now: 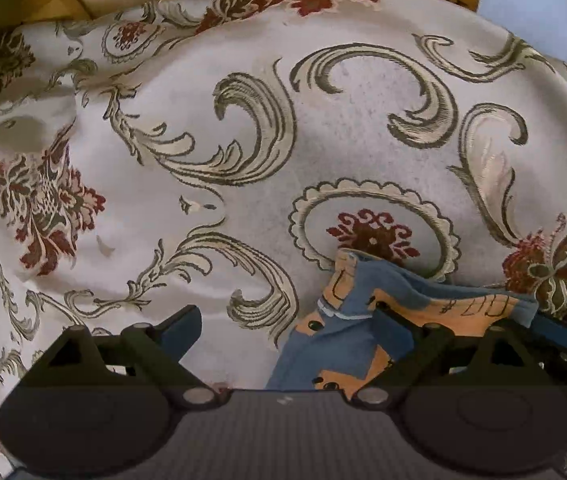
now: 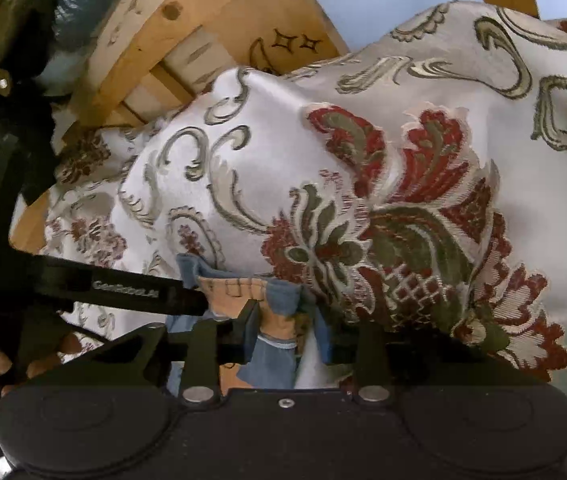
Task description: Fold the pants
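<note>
While the right claw (image 2: pixel 283 322) pinches a bunched edge of the pants (image 2: pixel 243 300), the left claw (image 1: pixel 287 320) gapes wide, the pants (image 1: pixel 347 320) at its right finger over the floral cloth (image 1: pixel 243 120).

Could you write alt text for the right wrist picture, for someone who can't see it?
Black tongs pinch bunched blue-and-orange pants over a white floral-patterned cloth. A second black tool reaches in from the left, with wooden slats behind.
</note>
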{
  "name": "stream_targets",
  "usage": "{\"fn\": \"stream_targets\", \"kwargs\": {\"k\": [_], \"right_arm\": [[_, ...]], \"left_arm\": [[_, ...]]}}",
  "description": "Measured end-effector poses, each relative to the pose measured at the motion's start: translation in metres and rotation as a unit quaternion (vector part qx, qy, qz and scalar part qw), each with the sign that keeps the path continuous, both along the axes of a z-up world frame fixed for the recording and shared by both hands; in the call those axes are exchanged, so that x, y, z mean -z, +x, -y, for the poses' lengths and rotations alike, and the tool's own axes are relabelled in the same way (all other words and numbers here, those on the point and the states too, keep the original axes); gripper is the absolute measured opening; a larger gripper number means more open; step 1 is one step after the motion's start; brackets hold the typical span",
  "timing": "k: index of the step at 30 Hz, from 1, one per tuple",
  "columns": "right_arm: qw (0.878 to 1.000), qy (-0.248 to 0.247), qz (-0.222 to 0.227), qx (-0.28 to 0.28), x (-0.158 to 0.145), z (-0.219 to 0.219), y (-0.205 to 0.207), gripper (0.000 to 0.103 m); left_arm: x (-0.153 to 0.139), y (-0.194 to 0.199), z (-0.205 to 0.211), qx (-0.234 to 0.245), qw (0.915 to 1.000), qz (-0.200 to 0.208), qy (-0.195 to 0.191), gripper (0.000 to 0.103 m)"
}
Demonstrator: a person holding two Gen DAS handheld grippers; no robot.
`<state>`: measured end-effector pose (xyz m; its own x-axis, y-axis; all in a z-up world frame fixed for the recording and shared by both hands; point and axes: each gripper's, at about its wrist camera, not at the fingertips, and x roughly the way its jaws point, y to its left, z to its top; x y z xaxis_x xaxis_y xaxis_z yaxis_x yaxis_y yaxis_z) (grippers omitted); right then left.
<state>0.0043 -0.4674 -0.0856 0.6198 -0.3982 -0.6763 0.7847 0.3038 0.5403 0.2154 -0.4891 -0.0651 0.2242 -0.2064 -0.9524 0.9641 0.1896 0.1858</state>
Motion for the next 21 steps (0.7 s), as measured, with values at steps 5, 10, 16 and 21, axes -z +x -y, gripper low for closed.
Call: {"fn": "stream_targets", "kwargs": {"k": [5, 10, 16, 21], "right_arm": [[1.0, 0.0, 0.006, -0.001, -0.001, 0.001, -0.003, 0.011], [0.999, -0.025, 0.015, -0.012, -0.007, -0.006, -0.005, 0.009], [0.992, -0.113, 0.002, -0.052, -0.026, -0.031, 0.001, 0.009], [0.981, -0.171, -0.012, -0.091, -0.036, -0.051, 0.009, 0.009]], "left_arm": [[-0.001, -0.001, -0.003, -0.008, 0.9999, 0.002, -0.007, 0.096], [-0.014, 0.009, -0.011, -0.052, 0.9979, -0.031, -0.025, 0.095], [-0.044, 0.03, -0.027, -0.12, 0.9843, -0.115, -0.058, 0.095], [-0.059, 0.028, -0.026, -0.135, 0.9768, -0.157, -0.053, 0.095]]}}
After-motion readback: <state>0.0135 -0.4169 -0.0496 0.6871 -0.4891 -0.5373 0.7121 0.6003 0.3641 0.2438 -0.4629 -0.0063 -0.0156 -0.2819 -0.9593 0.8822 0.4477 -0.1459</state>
